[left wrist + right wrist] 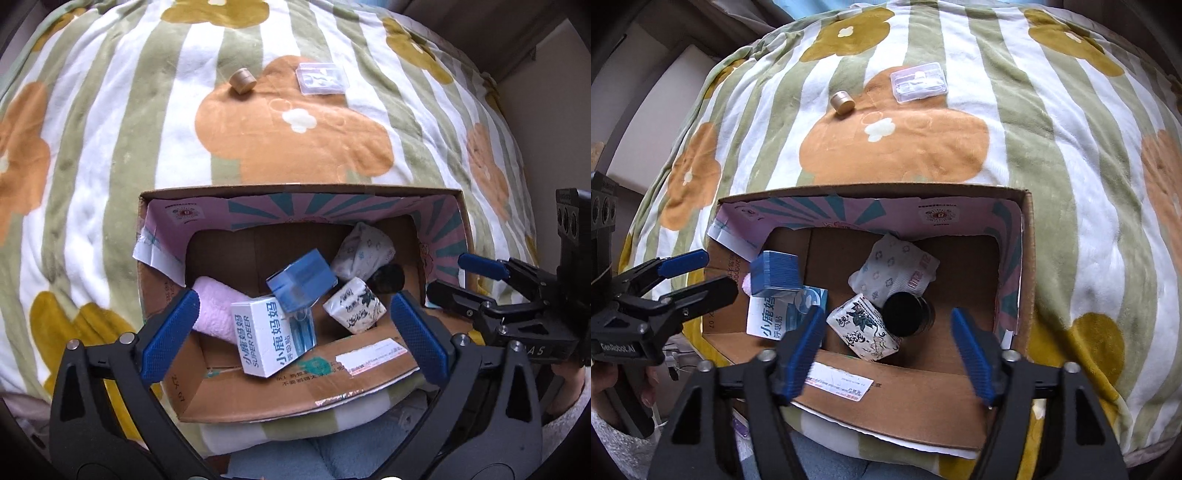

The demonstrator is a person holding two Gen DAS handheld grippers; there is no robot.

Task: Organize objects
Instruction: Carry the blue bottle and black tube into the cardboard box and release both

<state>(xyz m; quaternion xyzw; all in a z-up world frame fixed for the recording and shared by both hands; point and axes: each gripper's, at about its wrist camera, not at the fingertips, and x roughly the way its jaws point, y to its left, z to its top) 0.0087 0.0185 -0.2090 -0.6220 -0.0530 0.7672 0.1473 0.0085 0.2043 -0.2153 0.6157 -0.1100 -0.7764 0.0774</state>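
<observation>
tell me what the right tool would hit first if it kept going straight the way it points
Most likely the black jar standing in the cardboard box, which sits between the open right tool's fingers. The patterned tissue pack beside it is close enough that it could touch first; depth is hard to judge.

- One cardboard box [373,384] is sitting on the bed's blanket [110,147].
- Three tissue packs are lying inside: one flowered [895,269], one with black ink drawing [864,328], and one pink [218,310].
- One blue box [301,278] is resting over one white-and-blue carton [258,339].
- One black jar [907,314] is standing in the box.
- One gold cap [242,79] and one clear plastic case [321,78] are lying on the blanket.
</observation>
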